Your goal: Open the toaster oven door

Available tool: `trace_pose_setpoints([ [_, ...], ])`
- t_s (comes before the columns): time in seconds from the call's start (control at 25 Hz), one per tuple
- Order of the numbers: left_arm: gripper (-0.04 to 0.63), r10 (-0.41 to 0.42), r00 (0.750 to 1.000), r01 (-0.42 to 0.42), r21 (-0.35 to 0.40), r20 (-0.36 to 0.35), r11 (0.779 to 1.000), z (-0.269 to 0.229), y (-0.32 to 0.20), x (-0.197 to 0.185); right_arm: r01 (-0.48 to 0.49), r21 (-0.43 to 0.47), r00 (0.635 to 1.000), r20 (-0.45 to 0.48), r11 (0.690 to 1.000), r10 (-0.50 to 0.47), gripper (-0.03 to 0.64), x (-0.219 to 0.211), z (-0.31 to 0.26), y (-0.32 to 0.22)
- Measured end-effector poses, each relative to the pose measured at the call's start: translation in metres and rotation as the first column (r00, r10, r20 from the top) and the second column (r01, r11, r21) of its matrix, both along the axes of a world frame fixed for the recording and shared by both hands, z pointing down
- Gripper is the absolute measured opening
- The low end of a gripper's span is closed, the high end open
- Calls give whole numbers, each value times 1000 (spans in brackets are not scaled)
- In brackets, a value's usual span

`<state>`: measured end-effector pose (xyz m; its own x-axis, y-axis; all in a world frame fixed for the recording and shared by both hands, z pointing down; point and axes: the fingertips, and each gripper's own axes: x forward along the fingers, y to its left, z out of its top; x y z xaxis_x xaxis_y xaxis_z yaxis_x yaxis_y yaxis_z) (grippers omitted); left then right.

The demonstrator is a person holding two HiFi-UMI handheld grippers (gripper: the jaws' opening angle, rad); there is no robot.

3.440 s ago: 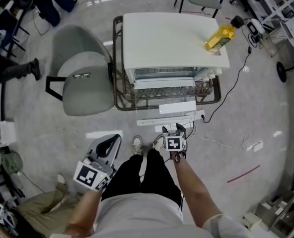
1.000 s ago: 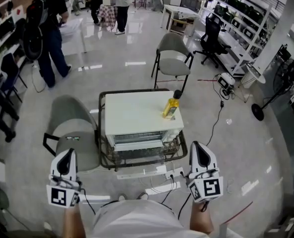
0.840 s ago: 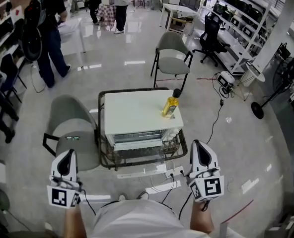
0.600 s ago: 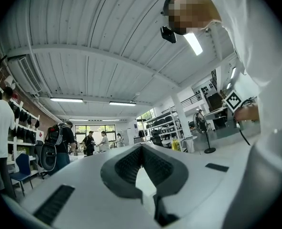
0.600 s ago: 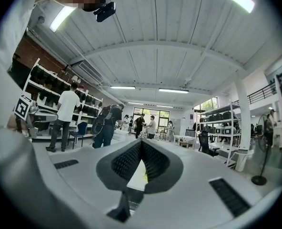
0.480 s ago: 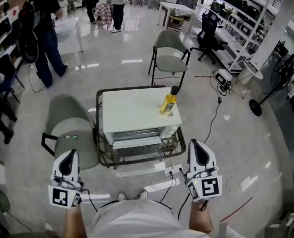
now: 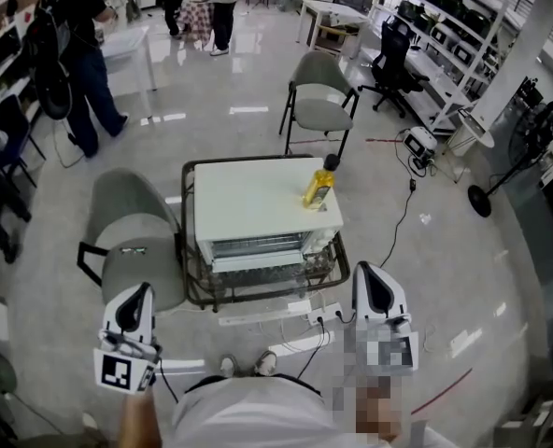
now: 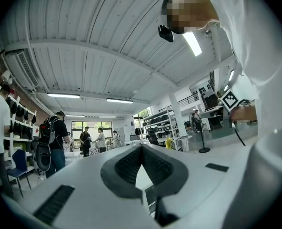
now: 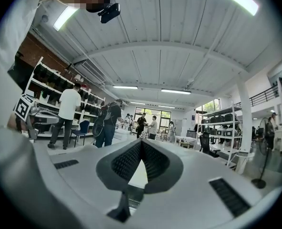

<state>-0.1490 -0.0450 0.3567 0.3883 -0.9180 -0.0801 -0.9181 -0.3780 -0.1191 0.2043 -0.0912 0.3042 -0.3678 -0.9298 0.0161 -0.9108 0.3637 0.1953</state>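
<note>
The white toaster oven [image 7: 258, 199] stands on a low wire-frame cart [image 7: 198, 292], and its glass door [image 7: 258, 246] faces me, closed. On the oven's top, at the right, stands a yellow bottle [image 7: 319, 187]. My left gripper [image 7: 136, 299] hangs at the lower left, well short of the oven. My right gripper [image 7: 369, 276] is at the lower right, also apart from it. Both are held level with their jaws together and nothing between them. The left gripper [image 8: 141, 148] and the right gripper [image 9: 141, 143] show pads meeting at the tip in their own views.
A grey chair [image 7: 132, 241] sits close to the cart's left side, and another chair [image 7: 319, 101] stands behind it. A power strip and cables [image 7: 281, 314] lie on the floor before the cart. People [image 7: 71, 54] stand far left; a fan stand [image 7: 482, 199] is at right.
Since the earliest frame both grippers have come up from near my feet to either side of me, and the view has lifted. Over the last second little has shifted.
</note>
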Motion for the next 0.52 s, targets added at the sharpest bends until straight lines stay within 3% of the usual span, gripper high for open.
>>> trace_pose_setpoints([
  [0.52, 15, 16, 1000, -17, -18, -15, 1000, 11, 14, -5, 3, 2, 1000, -13, 1000, -3, 21, -17, 6, 12],
])
